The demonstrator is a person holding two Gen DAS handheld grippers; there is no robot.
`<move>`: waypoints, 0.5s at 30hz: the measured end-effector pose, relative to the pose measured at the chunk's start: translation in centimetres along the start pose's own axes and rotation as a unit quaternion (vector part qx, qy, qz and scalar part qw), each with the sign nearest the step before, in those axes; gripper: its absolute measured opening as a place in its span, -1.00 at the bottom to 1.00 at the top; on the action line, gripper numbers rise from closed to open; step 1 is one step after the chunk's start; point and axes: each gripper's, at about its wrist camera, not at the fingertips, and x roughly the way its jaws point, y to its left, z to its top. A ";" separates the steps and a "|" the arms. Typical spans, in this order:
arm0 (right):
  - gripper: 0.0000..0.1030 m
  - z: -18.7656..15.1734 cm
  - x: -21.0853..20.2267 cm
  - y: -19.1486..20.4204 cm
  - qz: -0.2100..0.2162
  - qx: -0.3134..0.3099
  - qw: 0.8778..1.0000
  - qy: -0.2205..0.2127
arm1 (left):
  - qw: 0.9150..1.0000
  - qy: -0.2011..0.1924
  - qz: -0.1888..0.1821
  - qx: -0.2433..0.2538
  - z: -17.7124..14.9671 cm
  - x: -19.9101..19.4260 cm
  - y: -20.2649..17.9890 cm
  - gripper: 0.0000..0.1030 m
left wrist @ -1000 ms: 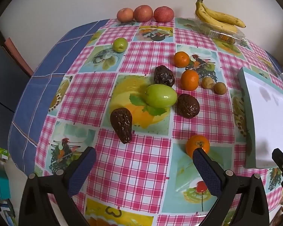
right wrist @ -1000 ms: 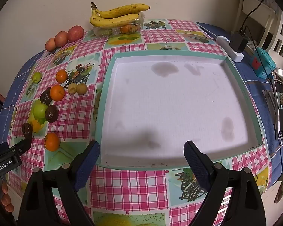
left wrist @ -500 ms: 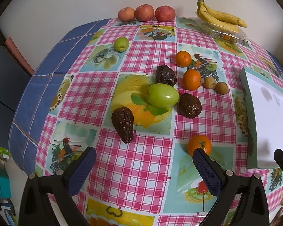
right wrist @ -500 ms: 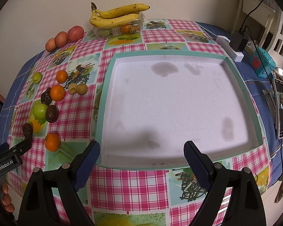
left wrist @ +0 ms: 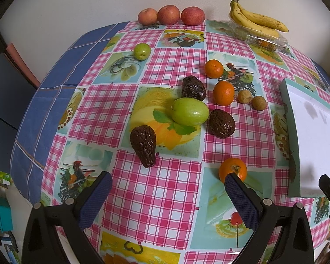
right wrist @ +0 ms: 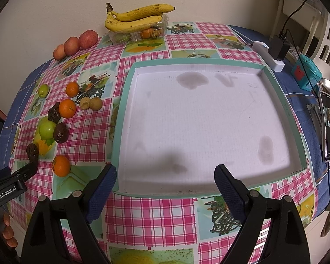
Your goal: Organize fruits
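Fruit lies scattered on the checked tablecloth. A big green fruit [left wrist: 189, 111] sits among three dark wrinkled fruits, one pear-shaped [left wrist: 144, 144]. Three oranges lie around them, the nearest [left wrist: 232, 169] just beyond my right fingertip. Two small brown fruits [left wrist: 252, 100] and a small green one [left wrist: 142, 51] lie farther off. My left gripper [left wrist: 168, 190] hangs open and empty over the near table edge. My right gripper [right wrist: 165, 182] is open and empty at the near rim of the white teal-edged tray [right wrist: 209, 121].
Three red apples [left wrist: 170, 15] line the back wall. Bananas [left wrist: 256, 19] rest on a clear plastic box. Right of the tray are a white charger block [right wrist: 272, 54], a teal toy [right wrist: 304, 74] and a phone [right wrist: 327, 127]. The left gripper's body [right wrist: 8, 187] shows in the right view.
The left gripper has shifted slightly left and nearer the fruit, so the tray slid toward the right edge of its view. The right gripper has stayed still.
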 end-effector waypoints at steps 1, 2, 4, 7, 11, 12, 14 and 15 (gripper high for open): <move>0.76 0.0 0.0 0.0 0.000 0.000 1.000 0.000 | 1.000 0.000 0.000 0.000 0.0 0.0 0.0 1.00; 0.76 0.0 0.0 0.0 0.000 0.000 1.000 0.000 | 1.000 0.000 0.000 0.000 0.0 0.0 0.0 1.00; 0.76 0.0 0.0 0.0 0.000 0.000 1.000 0.000 | 1.000 0.000 0.000 0.000 0.0 0.0 0.0 1.00; 0.76 0.0 0.1 0.0 0.000 0.000 1.000 0.000 | 1.000 0.000 0.000 0.000 0.0 0.0 0.0 1.00; 0.76 0.0 0.1 0.1 0.000 -0.001 1.000 0.001 | 1.000 0.000 0.001 0.000 0.0 0.1 0.0 1.00; 0.76 -0.1 0.1 0.1 0.000 -0.001 1.000 0.001 | 1.000 0.000 0.001 0.000 0.0 0.1 -0.1 1.00; 0.76 -0.1 0.1 0.1 0.000 -0.001 1.000 0.000 | 1.000 0.000 0.001 -0.001 0.1 0.1 -0.1 1.00; 0.76 -0.1 0.1 0.1 -0.001 -0.001 1.000 0.000 | 1.000 0.000 0.002 -0.001 0.1 0.1 -0.1 1.00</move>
